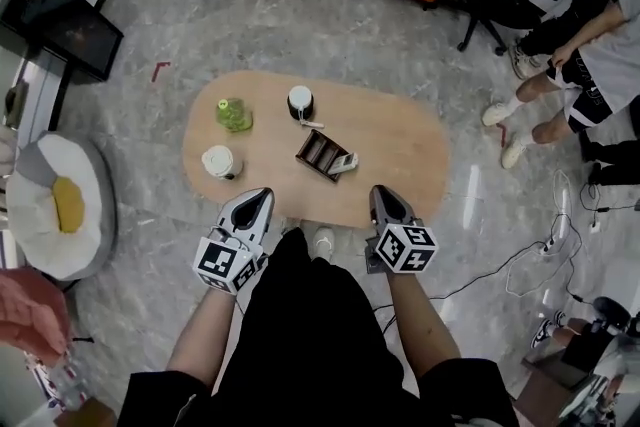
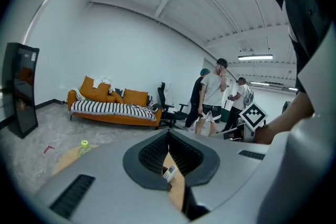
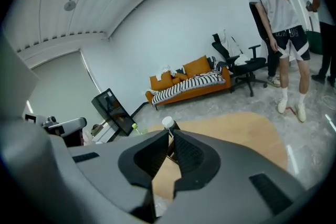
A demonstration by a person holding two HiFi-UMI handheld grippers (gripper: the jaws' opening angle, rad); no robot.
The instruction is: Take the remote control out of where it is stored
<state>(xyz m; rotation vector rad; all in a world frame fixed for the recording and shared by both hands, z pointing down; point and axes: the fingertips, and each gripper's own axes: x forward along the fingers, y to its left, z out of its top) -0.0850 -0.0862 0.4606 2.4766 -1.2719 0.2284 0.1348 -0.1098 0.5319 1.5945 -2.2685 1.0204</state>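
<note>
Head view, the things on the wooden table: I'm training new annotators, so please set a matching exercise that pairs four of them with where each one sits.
Things:
1. green bottle
2. remote control
3. dark cup with white lid
4. pale cup with white lid

Places on the table:
A. near-left part
B. at the right end of the dark rack
C. far-left part
D. far side, just right of the bottle

Pairs: 1-C; 2-B; 3-D; 4-A
</note>
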